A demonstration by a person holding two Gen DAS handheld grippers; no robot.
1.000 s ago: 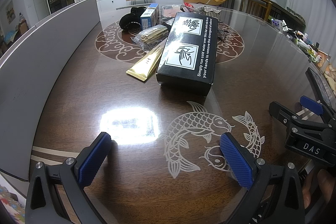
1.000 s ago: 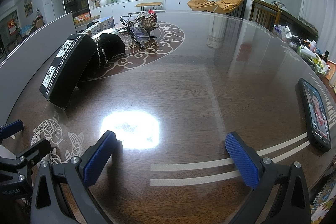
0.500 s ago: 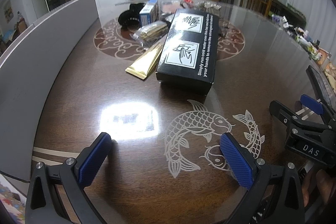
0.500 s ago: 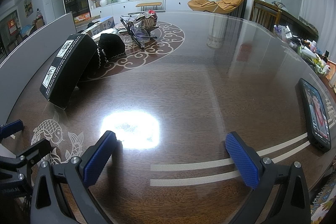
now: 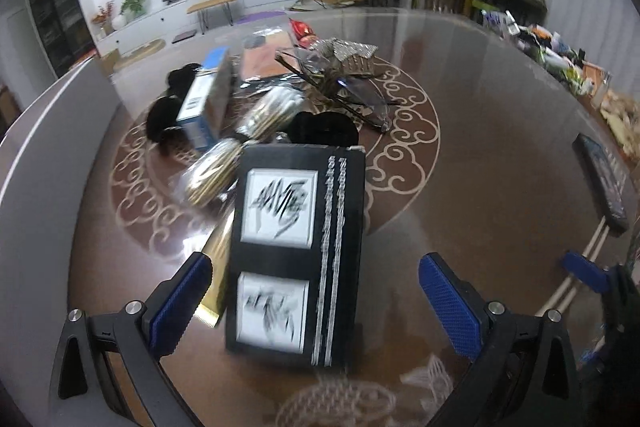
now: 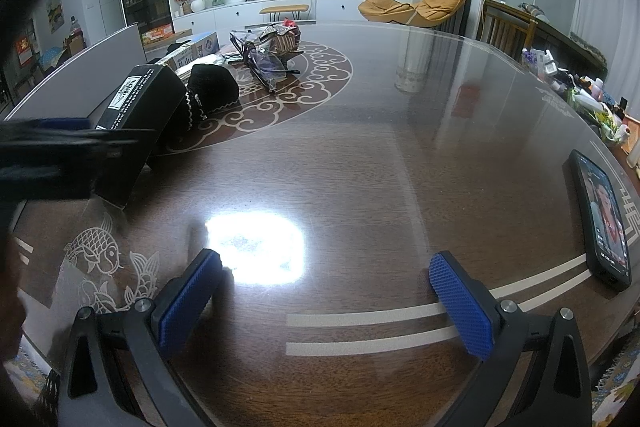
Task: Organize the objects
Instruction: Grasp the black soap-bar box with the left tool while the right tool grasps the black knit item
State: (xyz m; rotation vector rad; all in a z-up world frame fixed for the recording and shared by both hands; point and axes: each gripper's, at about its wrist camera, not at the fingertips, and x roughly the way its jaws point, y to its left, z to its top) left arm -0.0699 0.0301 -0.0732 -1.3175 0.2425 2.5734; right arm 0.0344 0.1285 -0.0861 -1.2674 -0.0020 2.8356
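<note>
A long black box [image 5: 296,251] with white picture panels lies on the dark round table [image 5: 480,155]. My left gripper [image 5: 316,301] is open, its blue pads on either side of the box's near end, not touching it. The box also shows in the right wrist view [image 6: 140,107], with the left gripper blurred at its near end. A gold packet [image 5: 218,263] lies along the box's left side. Behind it are clear bags of gold items [image 5: 244,143], a blue-white carton [image 5: 206,99], black fabric pieces [image 5: 324,129] and glasses [image 5: 352,95]. My right gripper [image 6: 324,297] is open and empty above bare table.
A grey board [image 5: 44,155] stands along the table's left edge. A phone [image 6: 602,215] lies at the right edge near my right gripper. Clutter [image 6: 580,95] lines the far right rim. White inlaid stripes [image 6: 368,319] cross the table under my right gripper.
My left gripper has moved forward to the black box, so its open pads now flank the box's near end. My right gripper has stayed in place.
</note>
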